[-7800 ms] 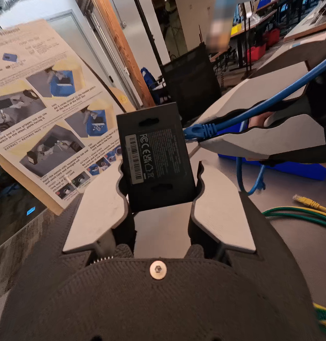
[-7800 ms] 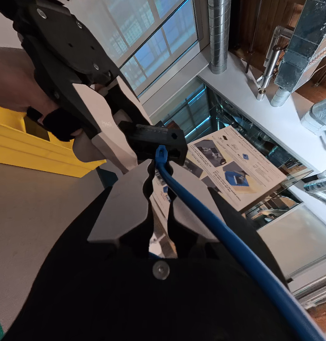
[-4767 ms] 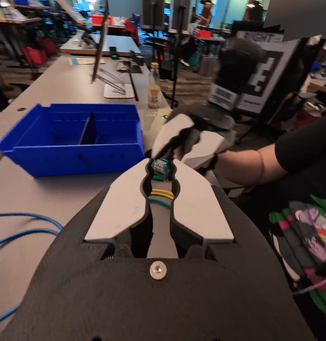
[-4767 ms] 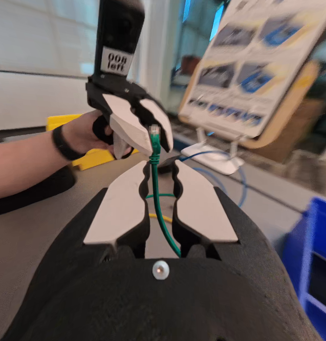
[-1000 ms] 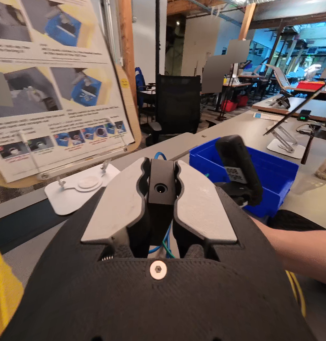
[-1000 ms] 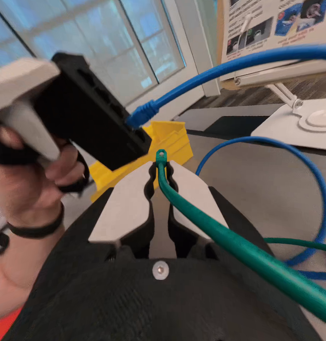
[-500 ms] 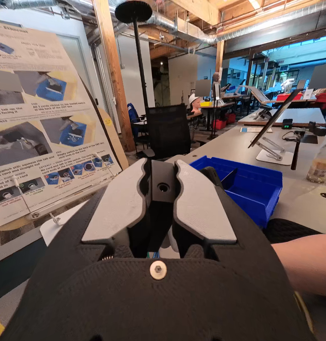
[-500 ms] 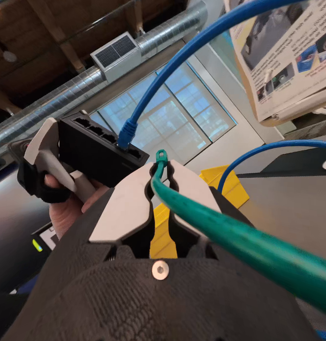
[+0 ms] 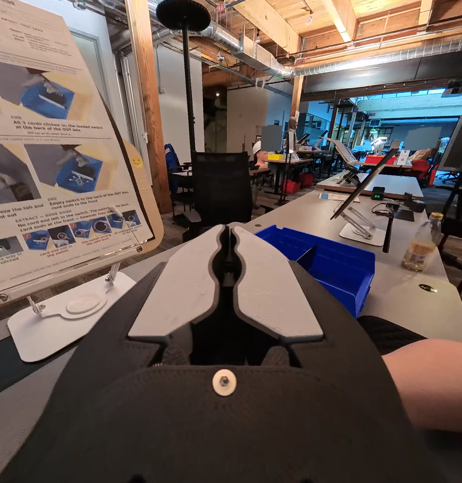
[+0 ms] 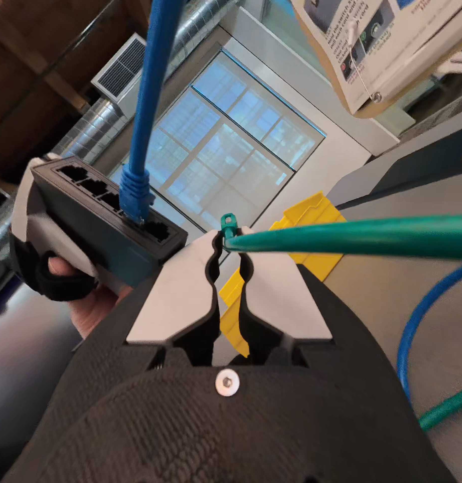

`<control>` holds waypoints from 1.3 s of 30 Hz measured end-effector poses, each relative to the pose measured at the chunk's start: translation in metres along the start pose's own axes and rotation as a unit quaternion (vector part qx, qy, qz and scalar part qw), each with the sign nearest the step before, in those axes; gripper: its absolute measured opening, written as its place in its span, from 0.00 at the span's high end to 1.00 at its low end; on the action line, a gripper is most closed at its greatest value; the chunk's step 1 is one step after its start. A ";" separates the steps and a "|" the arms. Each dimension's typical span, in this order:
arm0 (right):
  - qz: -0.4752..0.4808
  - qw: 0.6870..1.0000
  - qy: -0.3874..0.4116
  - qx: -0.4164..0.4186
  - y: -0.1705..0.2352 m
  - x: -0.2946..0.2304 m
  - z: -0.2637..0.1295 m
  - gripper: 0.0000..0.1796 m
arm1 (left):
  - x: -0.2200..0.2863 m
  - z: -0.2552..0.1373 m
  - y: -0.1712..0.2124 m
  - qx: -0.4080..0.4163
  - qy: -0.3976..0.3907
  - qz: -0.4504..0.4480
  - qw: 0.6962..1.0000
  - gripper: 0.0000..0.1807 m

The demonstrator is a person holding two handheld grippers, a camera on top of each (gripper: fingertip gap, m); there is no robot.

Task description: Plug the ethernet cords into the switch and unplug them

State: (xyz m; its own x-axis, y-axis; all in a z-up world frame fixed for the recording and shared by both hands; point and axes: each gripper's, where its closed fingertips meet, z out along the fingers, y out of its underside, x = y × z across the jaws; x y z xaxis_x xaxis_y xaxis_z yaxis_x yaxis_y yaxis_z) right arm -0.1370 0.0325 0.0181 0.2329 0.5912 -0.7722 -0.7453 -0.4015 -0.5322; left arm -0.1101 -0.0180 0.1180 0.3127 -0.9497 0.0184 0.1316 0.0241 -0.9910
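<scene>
In the right wrist view, the black switch (image 10: 107,222) is held at the left, ports facing up and toward me. A blue cord (image 10: 143,104) is plugged into the second port from the right; the other ports are empty. My right gripper (image 10: 228,232) is shut on the green cord's plug (image 10: 227,222), whose tip sits just right of the switch's end port, apart from it. The green cord (image 10: 355,237) trails off right. My left gripper (image 9: 228,231) is shut on the switch (image 9: 227,264), seen only as a thin black edge between its fingers.
A blue bin (image 9: 329,264) stands on the grey table right of my left gripper. An instruction board (image 9: 54,170) on a white stand is at the left. A yellow bin (image 10: 310,217) lies behind my right gripper. A bottle (image 9: 420,245) and a tablet stand (image 9: 360,227) are farther right. The grippers' ends are close to 11 cm from one another.
The switch has turned so its ports face my right gripper more squarely. The green plug has come closer to the end port. In the left view the switch now shows edge on.
</scene>
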 end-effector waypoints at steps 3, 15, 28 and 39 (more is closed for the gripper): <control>0.026 1.000 -0.004 -0.001 0.001 0.001 0.001 0.94 | 0.000 0.001 0.002 0.001 -0.005 -0.003 1.000 0.98; 0.050 0.999 -0.004 -0.002 0.003 0.003 -0.001 0.94 | 0.003 0.003 0.004 -0.018 -0.011 0.003 1.000 0.87; -0.052 0.997 0.003 0.056 -0.020 -0.009 -0.010 0.94 | 0.015 -0.002 -0.007 -0.005 -0.021 0.031 0.999 0.83; -0.070 0.994 -0.001 0.087 -0.024 -0.025 -0.014 0.94 | 0.021 -0.003 -0.015 0.054 -0.041 0.073 0.995 0.75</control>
State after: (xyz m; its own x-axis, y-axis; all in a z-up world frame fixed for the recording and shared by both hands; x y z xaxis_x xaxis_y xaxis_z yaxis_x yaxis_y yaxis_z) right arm -0.1160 0.0173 0.0451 0.3416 0.6338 -0.6940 -0.8025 -0.1876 -0.5664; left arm -0.1080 -0.0391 0.1330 0.4104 -0.9053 -0.1100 0.1773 0.1975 -0.9641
